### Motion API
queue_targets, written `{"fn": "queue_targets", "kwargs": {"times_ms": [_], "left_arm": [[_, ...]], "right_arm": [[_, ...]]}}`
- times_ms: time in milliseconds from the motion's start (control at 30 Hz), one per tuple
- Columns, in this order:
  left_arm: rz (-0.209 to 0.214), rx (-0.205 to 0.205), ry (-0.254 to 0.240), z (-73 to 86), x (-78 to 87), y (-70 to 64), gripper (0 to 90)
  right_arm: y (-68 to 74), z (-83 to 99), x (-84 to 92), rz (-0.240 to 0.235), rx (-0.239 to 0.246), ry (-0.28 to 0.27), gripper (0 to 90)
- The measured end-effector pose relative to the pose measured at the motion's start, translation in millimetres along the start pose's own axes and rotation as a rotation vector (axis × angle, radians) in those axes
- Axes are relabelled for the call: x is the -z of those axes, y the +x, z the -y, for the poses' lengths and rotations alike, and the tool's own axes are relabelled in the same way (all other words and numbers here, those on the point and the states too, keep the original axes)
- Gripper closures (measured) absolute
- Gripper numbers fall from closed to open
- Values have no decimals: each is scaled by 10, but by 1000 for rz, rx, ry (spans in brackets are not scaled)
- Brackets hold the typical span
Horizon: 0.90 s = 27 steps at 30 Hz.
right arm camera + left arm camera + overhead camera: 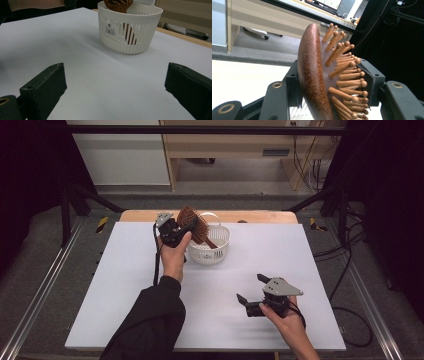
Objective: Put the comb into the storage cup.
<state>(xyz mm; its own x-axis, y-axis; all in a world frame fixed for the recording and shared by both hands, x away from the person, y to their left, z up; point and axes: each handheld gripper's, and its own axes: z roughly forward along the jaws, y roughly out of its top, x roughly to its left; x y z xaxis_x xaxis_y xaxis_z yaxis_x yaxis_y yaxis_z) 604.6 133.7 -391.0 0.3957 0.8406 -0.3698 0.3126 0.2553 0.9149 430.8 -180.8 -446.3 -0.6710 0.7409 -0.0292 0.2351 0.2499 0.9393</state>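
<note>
Gripping a wooden hairbrush point(192, 222) by its head, the left gripper point(172, 231) holds it at the white basket point(220, 242) near the far edge of the counter point(130, 285). In the left gripper view the jaws press on both sides of the brush head: one pad sits against the smooth brown back, the other against the side with the round-tipped wooden pins. The head stands up above the rim while the handle slants down inside the basket; through the slatted wall in the right gripper view a reddish-brown strip of the handle shows near the bottom. Whether the handle's end touches the basket floor cannot be told. The basket is round, with vertical slots, a loop handle on its far side and a small barcode label on its wall. Apart from the brush, nothing else can be made out in it.

The right gripper point(248, 289) hovers low over the near right part of the counter, well apart from the basket, with its jaws spread wide and nothing between them. White sheet covers the counter, with a wooden edge showing at the far side.
</note>
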Motion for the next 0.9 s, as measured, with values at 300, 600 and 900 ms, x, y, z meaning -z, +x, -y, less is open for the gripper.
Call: {"fn": "queue_targets", "kwargs": {"times_ms": [300,600,900], "left_arm": [[1,14,3,5,-8,54,454],[2,25,11,10,-7,109,450],[2,61,18,35,8,206,446]], "right_arm": [[2,3,-12,-1,-11,13,51],[7,2,-13,-2,-12,11,51],[14,3,-18,-5,-12,11,51]]}}
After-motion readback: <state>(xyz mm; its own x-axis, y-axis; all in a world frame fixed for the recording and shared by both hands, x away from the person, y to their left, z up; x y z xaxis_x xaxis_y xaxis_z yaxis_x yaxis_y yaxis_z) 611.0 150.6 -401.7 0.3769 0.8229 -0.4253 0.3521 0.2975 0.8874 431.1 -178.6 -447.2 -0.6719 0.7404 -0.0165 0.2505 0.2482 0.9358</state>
